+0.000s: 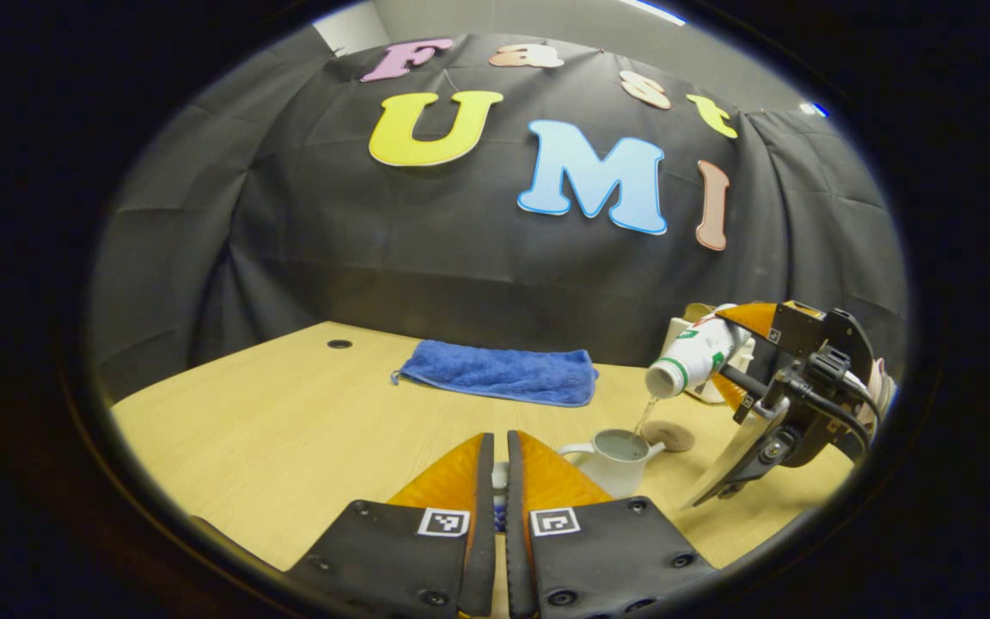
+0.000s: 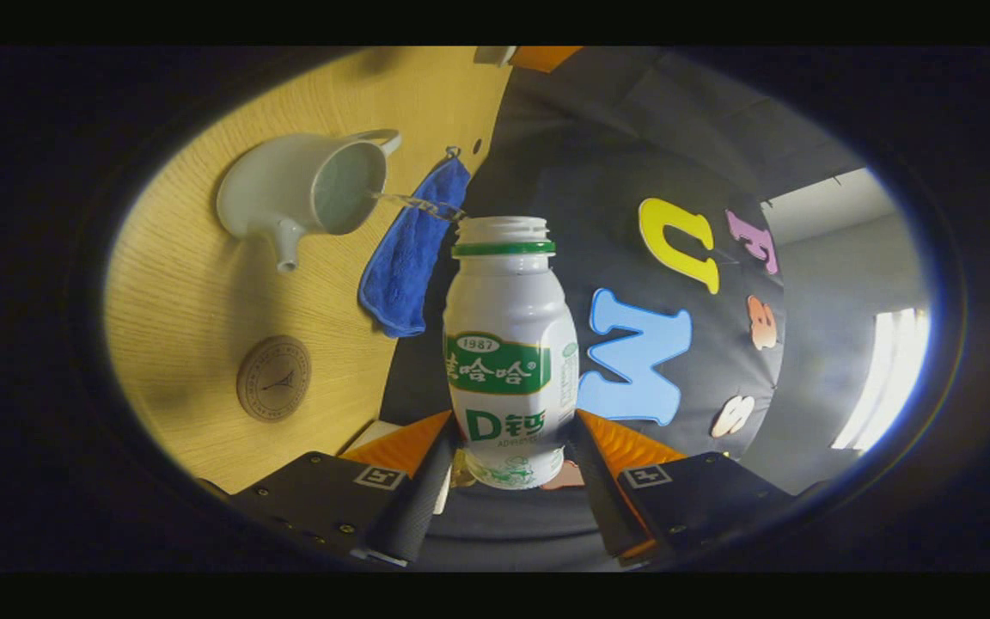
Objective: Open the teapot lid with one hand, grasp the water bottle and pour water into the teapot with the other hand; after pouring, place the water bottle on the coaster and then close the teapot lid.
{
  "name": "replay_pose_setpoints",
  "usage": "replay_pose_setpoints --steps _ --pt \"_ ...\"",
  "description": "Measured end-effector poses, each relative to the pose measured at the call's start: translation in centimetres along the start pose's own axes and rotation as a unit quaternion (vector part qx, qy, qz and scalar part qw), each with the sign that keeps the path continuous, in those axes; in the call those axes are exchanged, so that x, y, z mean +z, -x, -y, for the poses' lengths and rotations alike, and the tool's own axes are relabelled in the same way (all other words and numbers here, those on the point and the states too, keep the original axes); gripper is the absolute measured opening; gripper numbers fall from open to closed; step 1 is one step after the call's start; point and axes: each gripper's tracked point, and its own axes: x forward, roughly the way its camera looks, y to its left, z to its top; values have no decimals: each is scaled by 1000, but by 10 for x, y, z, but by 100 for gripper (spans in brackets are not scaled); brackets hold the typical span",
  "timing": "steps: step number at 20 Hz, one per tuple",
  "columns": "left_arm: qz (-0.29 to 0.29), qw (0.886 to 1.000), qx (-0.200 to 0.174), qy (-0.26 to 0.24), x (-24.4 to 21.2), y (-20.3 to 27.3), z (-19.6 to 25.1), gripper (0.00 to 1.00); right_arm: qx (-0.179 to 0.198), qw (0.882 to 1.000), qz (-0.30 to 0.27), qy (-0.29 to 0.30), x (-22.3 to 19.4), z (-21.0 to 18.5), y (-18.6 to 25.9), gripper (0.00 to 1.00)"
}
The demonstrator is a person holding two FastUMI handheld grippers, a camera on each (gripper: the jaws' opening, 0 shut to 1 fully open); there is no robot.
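While water runs in a thin stream from the tipped water bottle (image 2: 504, 344) into the open teapot (image 2: 289, 202), the pouring step is plainly in hand. The right gripper (image 2: 508, 468) has its jaws clamped on the bottle's lower body, mouth aimed toward the teapot at about ten o'clock in the right gripper view. In the left gripper view the left gripper (image 1: 499, 473) has its jaws nearly together on something small and pale, probably the lid, though I cannot tell for sure. The teapot sits on the table (image 1: 289, 430) at about four o'clock from the blue towel (image 1: 499, 374), with the round coaster (image 2: 274, 378) just beside it. Next, I judge, the bottle must be righted and stood on that coaster.
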Motion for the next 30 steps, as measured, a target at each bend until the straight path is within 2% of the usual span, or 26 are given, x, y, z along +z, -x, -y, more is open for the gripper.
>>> replay_pose_setpoints --steps 3,4,5,9,10,13,14,21,22,23,25,26,27,30 --pt "-1 1000 -1 0 0 0 0 16 -5 1000 3 8 1 4 -1 76" --pt "-1 1000 -1 0 0 0 0 12 -6 1000 5 10 1 4 -1 76" --pt "-1 1000 -1 0 -1 0 1 16 -7 1000 6 13 2 5 -1 76" --pt "-1 1000 -1 0 0 0 1 16 -11 1000 10 21 3 7 -2 76" --pt "-1 1000 -1 0 0 0 1 12 -12 1000 11 24 3 8 -2 76" --pt "-1 1000 0 0 0 0 1 12 -17 999 13 28 4 10 -3 76" --pt "-1 1000 0 1 0 0 1 16 -19 999 13 29 4 10 -3 76" --pt "-2 1000 0 1 -2 0 1 16 -30 999 21 39 7 15 -1 76" --pt "-2 1000 0 1 -2 0 2 12 -31 999 21 39 7 15 -1 76" --pt "-2 1000 0 0 -2 0 1 16 -32 999 21 37 7 15 -1 76" --pt "-2 1000 0 0 -2 0 1 16 -34 999 22 36 7 16 0 76" --pt "-2 1000 0 0 -1 0 1 12 -35 998 22 36 8 16 0 76" --pt "-1 1000 1 1 -1 0 1 16 -36 998 23 36 8 16 -1 76" --pt "-1 1000 1 1 -1 0 1 16 -39 998 25 39 8 17 0 76"
